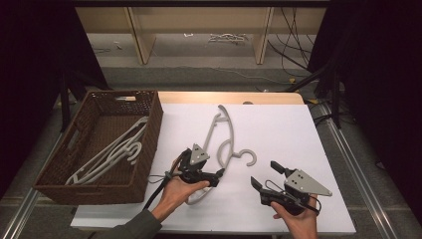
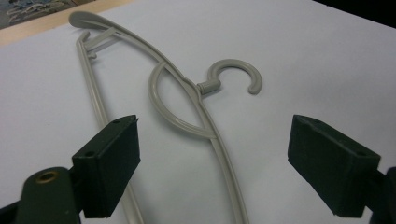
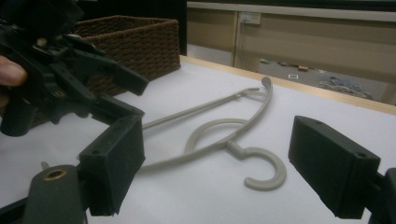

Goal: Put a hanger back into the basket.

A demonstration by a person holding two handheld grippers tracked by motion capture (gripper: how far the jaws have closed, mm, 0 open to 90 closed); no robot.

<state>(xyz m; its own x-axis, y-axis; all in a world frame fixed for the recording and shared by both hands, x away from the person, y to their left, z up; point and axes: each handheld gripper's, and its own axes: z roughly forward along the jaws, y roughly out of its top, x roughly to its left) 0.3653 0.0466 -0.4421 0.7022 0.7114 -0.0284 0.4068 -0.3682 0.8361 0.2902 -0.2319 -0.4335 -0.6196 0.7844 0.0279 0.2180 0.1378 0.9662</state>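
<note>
Grey plastic hanger (image 1: 221, 142), curved hook, smooth white table (image 1: 278, 129), both hand-held grippers gaping wide, empty.

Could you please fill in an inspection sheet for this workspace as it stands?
Surface: white table top, wooden edge at the far side.
Job's things: grey hanger flat on the table; wicker basket at left holding more hangers.
Clutter: nothing seen.
Grippers: left gripper open, jaws either side of the hanger's arm, not gripping; right gripper open, beside the hook.
Cables: one trails from the left gripper; loose cables on the far floor.
Surroundings: wooden frame, dark curtains.
</note>
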